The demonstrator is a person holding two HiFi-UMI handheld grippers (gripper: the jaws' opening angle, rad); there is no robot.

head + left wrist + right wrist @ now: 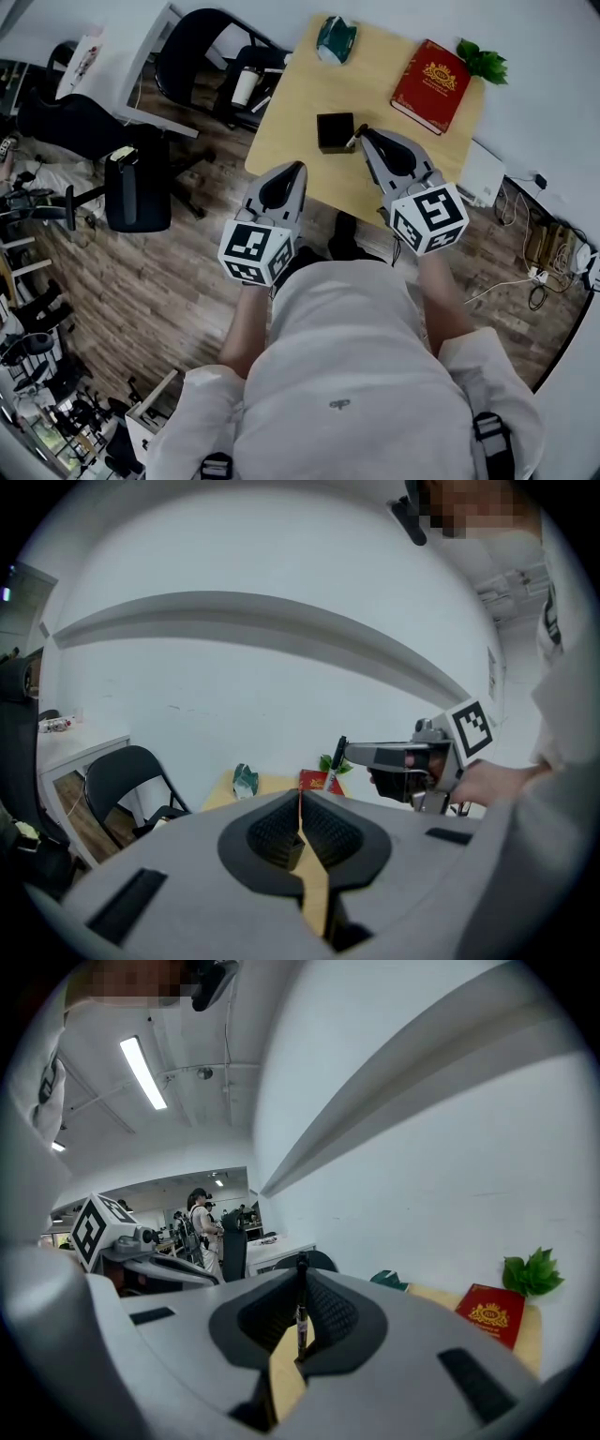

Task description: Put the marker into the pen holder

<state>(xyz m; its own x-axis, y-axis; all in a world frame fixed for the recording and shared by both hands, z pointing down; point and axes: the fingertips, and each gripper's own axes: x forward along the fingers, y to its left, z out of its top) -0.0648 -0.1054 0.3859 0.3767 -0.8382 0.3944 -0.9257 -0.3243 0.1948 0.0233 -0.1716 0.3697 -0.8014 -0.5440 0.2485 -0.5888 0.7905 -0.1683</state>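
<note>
A black cube-shaped pen holder (335,131) stands on the wooden table (309,94) near its front edge. My right gripper (364,134) hovers just right of the holder, shut on a thin dark marker (301,1309) that stands upright between its jaws; the marker's tip (353,140) shows beside the holder's rim. The left gripper view also catches the right gripper (403,757) and the marker (337,762). My left gripper (299,169) hangs at the table's front edge, below and left of the holder, shut with nothing in it (301,803).
A red book (431,84) and a green plant (483,63) lie at the table's far right, a green packet (335,39) at the far edge. Black chairs (136,187) and a white desk (122,56) stand to the left. Cables (539,272) lie on the floor at right.
</note>
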